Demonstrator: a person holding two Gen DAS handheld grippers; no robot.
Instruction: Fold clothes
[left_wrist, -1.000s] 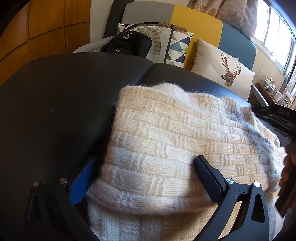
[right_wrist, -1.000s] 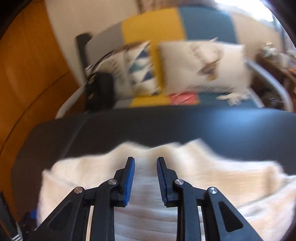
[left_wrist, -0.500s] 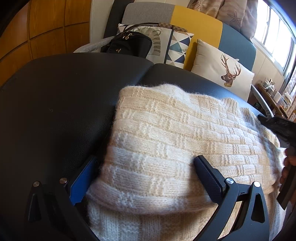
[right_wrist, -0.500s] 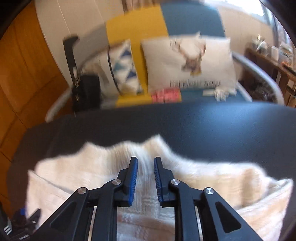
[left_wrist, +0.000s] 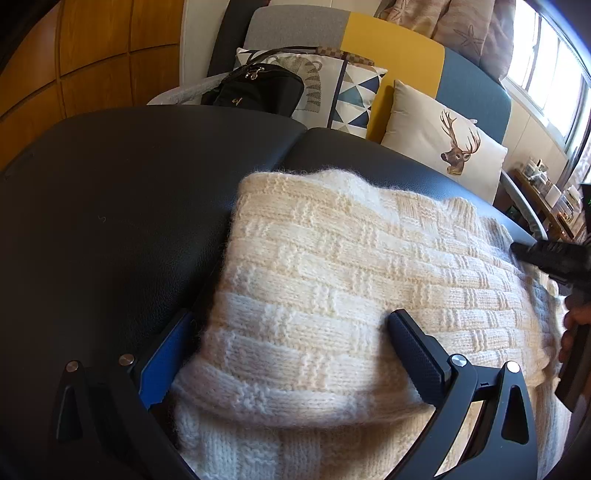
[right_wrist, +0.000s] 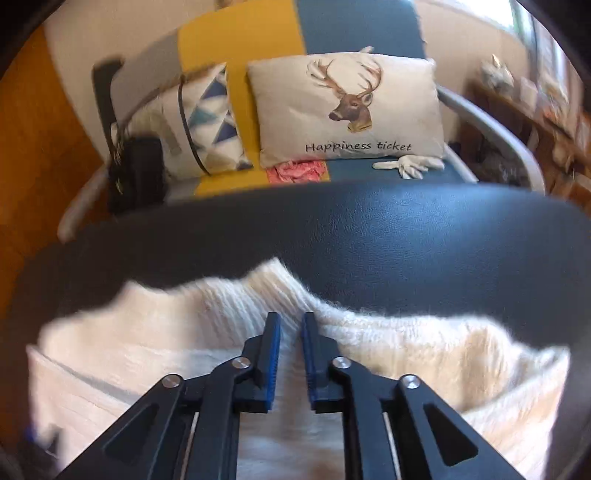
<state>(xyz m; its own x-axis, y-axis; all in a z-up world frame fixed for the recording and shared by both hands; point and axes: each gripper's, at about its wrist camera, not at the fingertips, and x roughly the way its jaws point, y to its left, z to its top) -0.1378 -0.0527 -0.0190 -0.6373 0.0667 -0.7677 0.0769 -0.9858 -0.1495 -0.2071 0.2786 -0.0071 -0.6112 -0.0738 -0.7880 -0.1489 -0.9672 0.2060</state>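
Observation:
A cream knit sweater (left_wrist: 332, 280) lies folded on the black padded top (left_wrist: 129, 206). My left gripper (left_wrist: 291, 321) stands wide open over the near fold; its blue-padded finger sits beside the sweater's left edge and the other rests on the knit. At the far edge of the sweater (right_wrist: 406, 339), my right gripper (right_wrist: 291, 321) has its jaws narrowed onto a ridge of ribbed knit, which puckers up between the pads. That right gripper (left_wrist: 546, 254) also shows at the right edge of the left wrist view, with a person's hand (left_wrist: 576, 325) behind it.
Behind the black top (right_wrist: 406, 236) stands a sofa with a deer cushion (right_wrist: 347, 107), a triangle-pattern cushion (left_wrist: 351, 96) and a black bag (left_wrist: 255, 90). Pink cloth (right_wrist: 295, 171) lies on the seat. Wooden panels (left_wrist: 92, 55) are at left, a cluttered shelf (left_wrist: 550, 192) at right.
The right gripper slid sideways along the sweater's far edge and its jaws narrowed onto the knit. The left gripper and the near fold have not moved.

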